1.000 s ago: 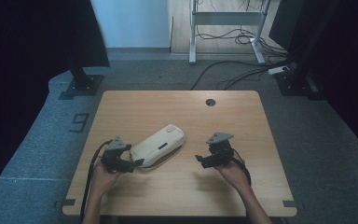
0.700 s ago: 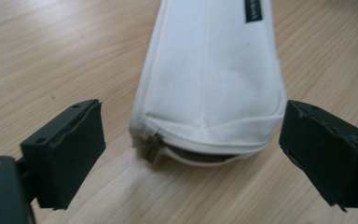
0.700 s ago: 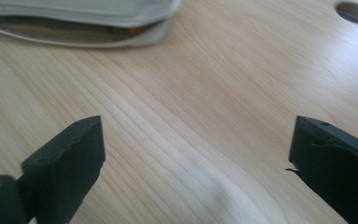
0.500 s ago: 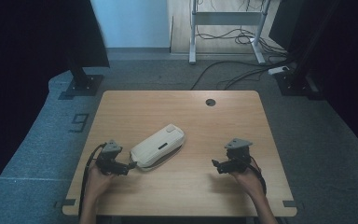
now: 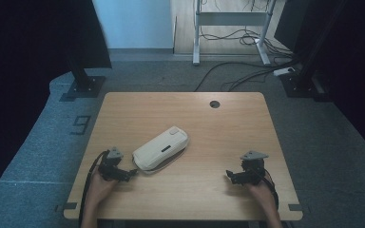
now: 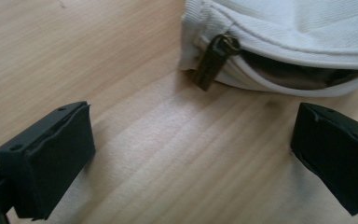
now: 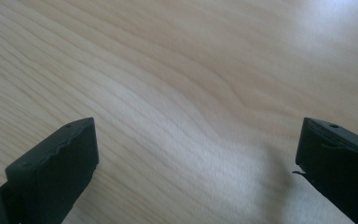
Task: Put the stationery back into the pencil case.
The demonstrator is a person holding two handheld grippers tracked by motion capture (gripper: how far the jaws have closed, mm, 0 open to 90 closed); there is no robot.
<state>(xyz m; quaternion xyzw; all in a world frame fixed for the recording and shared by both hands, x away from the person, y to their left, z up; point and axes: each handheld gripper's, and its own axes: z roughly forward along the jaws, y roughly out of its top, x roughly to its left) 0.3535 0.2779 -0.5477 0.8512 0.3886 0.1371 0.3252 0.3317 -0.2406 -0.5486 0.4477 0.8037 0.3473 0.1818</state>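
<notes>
surface: light wooden table (image 5: 218,128), rounded corners, grain visible
hole: round cable hole (image 5: 214,104) near the far edge, right of centre
on it: white fabric pouch (image 5: 161,147), lying slanted, left of centre, nearer the near edge
pouch detail: brass zipper pull (image 6: 213,60) resting against the wood

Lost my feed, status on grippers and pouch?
Left gripper, right gripper: open, empty. White fabric zip pouch on wooden table, part unzipped. Nothing in the way.
</notes>
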